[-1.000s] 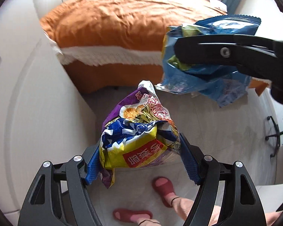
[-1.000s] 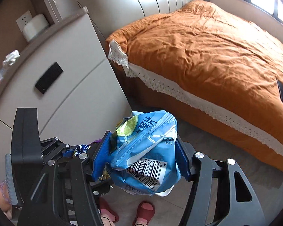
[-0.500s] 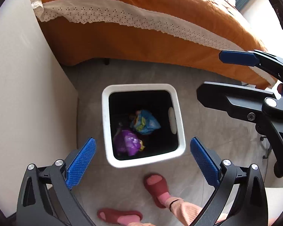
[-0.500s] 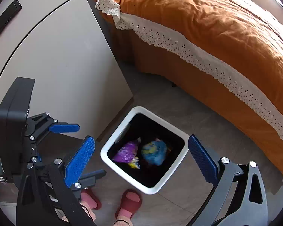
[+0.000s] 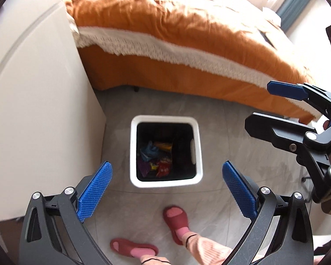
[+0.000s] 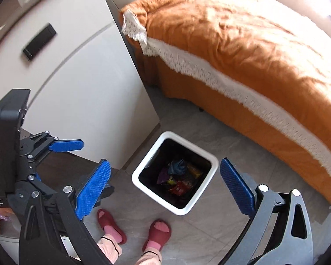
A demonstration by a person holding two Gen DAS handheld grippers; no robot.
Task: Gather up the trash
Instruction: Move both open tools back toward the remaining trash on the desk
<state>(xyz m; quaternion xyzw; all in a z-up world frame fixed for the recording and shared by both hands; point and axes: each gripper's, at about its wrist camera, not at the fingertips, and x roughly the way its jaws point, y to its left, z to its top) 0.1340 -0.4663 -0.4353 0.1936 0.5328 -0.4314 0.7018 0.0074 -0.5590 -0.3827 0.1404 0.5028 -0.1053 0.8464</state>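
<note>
**Both grippers empty, wrappers in the bin**

Left gripper (image 5: pixel 166 190): jaws spread wide, nothing between the blue pads (image 5: pixel 94 190). Released.

Right gripper (image 6: pixel 165 187): same, jaws wide apart, pads (image 6: pixel 236 185) bare. Released. It also shows in the left wrist view at the right edge (image 5: pixel 298 114), side on, jaws apart, nothing in them. The left gripper shows in the right wrist view at the left edge (image 6: pixel 44 154), partly behind the right gripper's own left finger.

Bin (image 5: pixel 165 119): white square rim, dark inside, standing on the grey tile floor (image 5: pixel 242 143). Seen from the left gripper it sits straight ahead and below, framed between the two pads. From the right gripper (image 6: pixel 141 170) it is also ahead and below, turned corner-on between the pads.

Trash (image 5: pixel 155 159): crumpled wrappers at the bottom of the bin: blue, purple, yellow/orange, red. Same heap in the right wrist view (image 6: pixel 178 176). Individual items blur together; can't separate them further.

Around:
- White cabinet (image 5: pixel 39 110) to the left of both grippers, its corner just beside the bin. Black handle (image 6: pixel 38 42) on its front.
- Bed with orange cover (image 5: pixel 187 33) and white lace trim, beyond the bin.
- Person's feet in red slippers (image 6: pixel 110 223) on the floor below the grippers, near side of the bin.
</note>
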